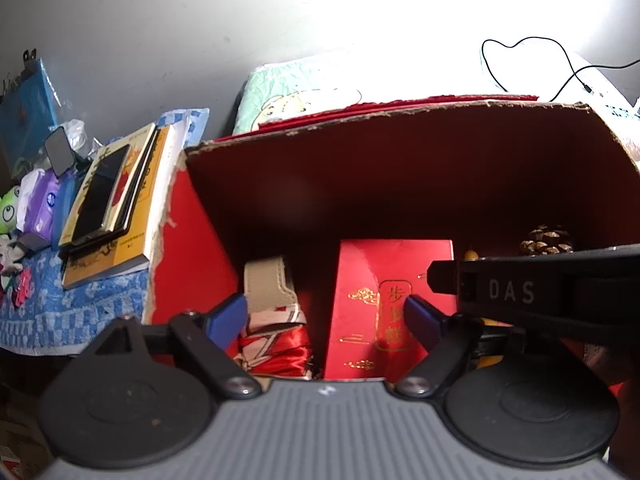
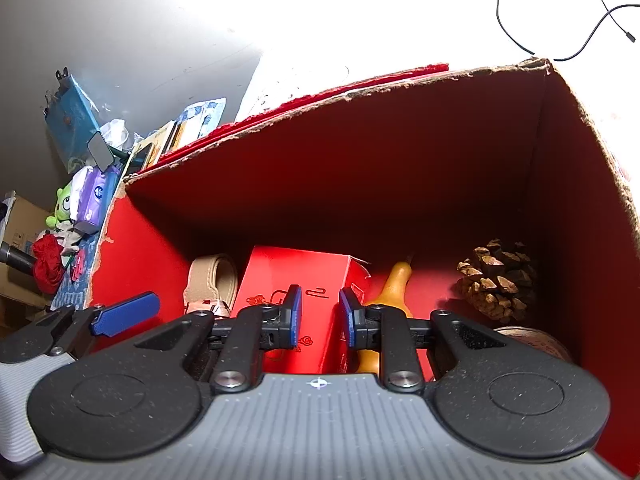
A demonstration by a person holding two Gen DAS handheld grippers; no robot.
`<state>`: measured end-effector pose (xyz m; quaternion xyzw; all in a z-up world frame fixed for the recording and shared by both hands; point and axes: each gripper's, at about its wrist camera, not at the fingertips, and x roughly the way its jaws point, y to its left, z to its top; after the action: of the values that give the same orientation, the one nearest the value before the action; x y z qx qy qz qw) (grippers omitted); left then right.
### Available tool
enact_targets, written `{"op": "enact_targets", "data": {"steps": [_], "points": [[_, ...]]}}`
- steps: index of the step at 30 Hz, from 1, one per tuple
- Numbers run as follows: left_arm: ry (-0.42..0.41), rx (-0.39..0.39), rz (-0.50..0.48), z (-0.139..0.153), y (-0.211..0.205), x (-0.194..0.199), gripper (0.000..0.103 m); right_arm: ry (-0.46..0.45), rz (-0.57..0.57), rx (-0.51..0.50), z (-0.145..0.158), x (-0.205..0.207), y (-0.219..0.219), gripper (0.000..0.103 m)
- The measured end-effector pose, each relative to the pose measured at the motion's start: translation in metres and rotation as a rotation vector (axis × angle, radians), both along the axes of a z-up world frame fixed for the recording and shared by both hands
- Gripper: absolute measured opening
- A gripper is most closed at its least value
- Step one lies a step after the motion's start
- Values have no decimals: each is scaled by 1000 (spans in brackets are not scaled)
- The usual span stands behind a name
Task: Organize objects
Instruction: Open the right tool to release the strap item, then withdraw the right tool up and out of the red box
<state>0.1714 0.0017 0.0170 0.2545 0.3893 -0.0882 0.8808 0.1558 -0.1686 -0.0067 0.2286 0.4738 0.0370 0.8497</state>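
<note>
Hovering over the open, ragged-edged red cardboard box [image 1: 200, 216], both tools pointing down into it. Standing wide and released, nothing between the blue pads: the left gripper [image 1: 324, 314], poised above a folded red-and-white satin cloth [image 1: 276, 336] and a small red carton with gold lettering [image 1: 384, 292]. Holding its jaws at a narrow gap, gripping nothing, pads apart from everything below: the right gripper [image 2: 319, 316], hanging over that same red carton [image 2: 296, 276]. Lying on the box floor, from left to right: a beige stitched strap [image 2: 214, 276] against the left wall, the carton beside it, a yellow-orange gourd-shaped object [image 2: 390, 284] just right of the carton, and a brown pine cone [image 2: 498, 280] near the right wall. Resting outside, left of the box, on a blue checked cloth [image 1: 80, 300]: a stack of yellow books [image 1: 120, 216] with a dark phone [image 1: 100, 192] on top, purple tissue packs [image 1: 40, 204] and a green plush toy [image 1: 8, 210] further left. Trailing across the bright surface at the far right: a thin black cable [image 2: 560, 16].
</note>
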Motion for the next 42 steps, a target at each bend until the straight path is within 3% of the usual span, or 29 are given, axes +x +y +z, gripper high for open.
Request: {"op": "enact_targets", "data": {"steps": [25, 33, 42], "points": [[38, -30, 71, 2, 1, -5, 94, 9, 3, -4, -3, 3, -1, 24], [37, -75, 77, 8, 6, -6, 95, 15, 15, -2, -4, 4, 0, 24], [23, -80, 99, 15, 7, -13, 100, -7, -10, -79, 7, -2, 3, 24]]}}
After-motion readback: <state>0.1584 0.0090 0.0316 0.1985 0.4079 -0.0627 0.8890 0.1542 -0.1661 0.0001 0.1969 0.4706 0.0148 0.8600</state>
